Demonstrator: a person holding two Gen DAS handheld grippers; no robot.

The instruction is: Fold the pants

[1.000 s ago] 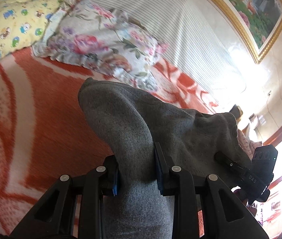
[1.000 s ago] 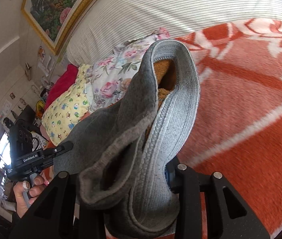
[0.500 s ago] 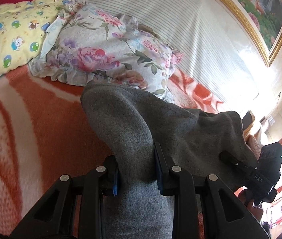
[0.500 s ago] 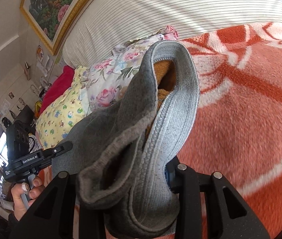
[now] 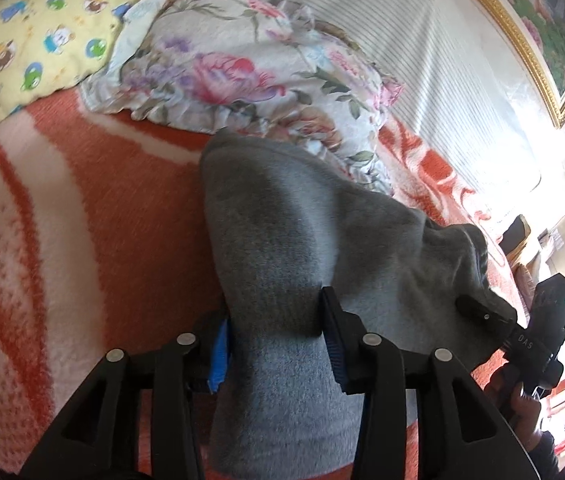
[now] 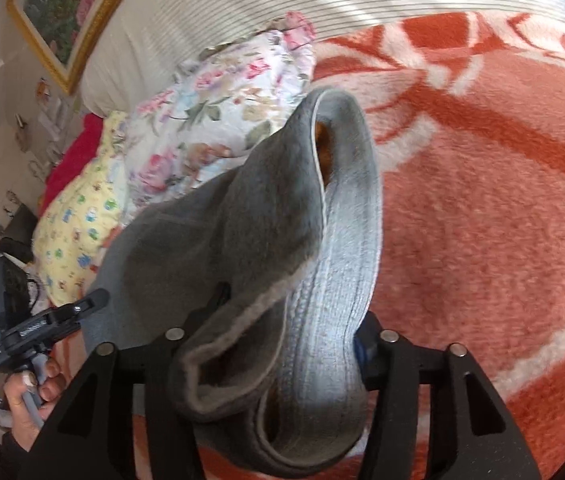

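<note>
Both jaws clamped on grey pants (image 5: 306, 240), held above bed (image 5: 94, 216). Risk: thick bunched waistband (image 6: 346, 248) slips from right gripper (image 6: 282, 344); left gripper (image 5: 274, 340) drags fold askew.

An orange-and-white blanket (image 6: 502, 220) covers the bed. Behind it stands a striped headboard (image 5: 422, 52), floral pillow (image 5: 250, 76) and yellow pillow (image 5: 34, 36) against it, gold-framed painting (image 6: 62, 12) above, glaring daylight beside.

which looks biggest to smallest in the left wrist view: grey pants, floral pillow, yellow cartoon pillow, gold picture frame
1. grey pants, though nearness to the camera inflates them
2. floral pillow
3. yellow cartoon pillow, cut off by the edge
4. gold picture frame, only a corner shows
</note>
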